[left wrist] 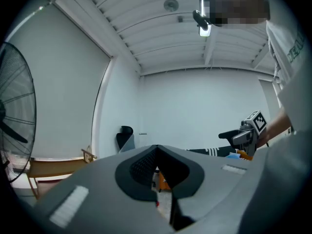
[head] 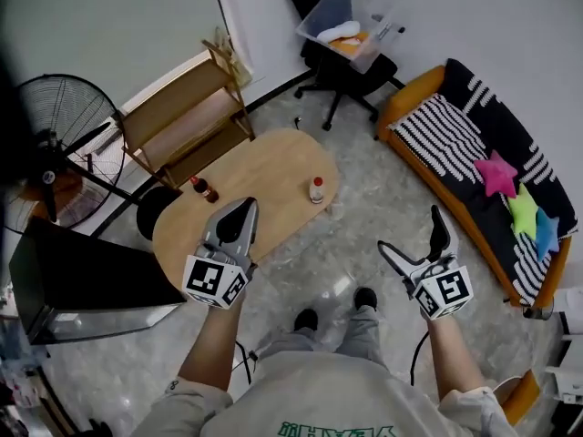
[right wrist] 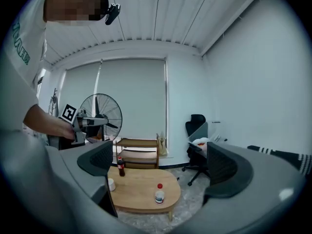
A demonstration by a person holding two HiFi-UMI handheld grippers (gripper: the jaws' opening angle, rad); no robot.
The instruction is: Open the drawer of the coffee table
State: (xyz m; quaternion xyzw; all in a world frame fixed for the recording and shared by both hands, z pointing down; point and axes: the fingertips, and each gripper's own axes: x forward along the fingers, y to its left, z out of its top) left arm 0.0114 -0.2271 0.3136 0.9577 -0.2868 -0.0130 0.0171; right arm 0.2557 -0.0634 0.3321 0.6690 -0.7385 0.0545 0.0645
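While the closed left gripper (head: pixel 246 208) overlaps the coffee table (head: pixel 273 171), the right gripper (head: pixel 410 228) gapes

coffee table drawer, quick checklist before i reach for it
1. Drawer front or handle located: cannot tell; no view shows one on the coffee table.
2. Right gripper ready: ok; jaws apart, nothing between them.
3. Left gripper ready: not ok; jaws together, holding nothing.
4. Grippers at the table: not ok; both are held in the air, touching nothing.
5. Tabletop items steady: ok; dark bottle and white bottle stand upright.
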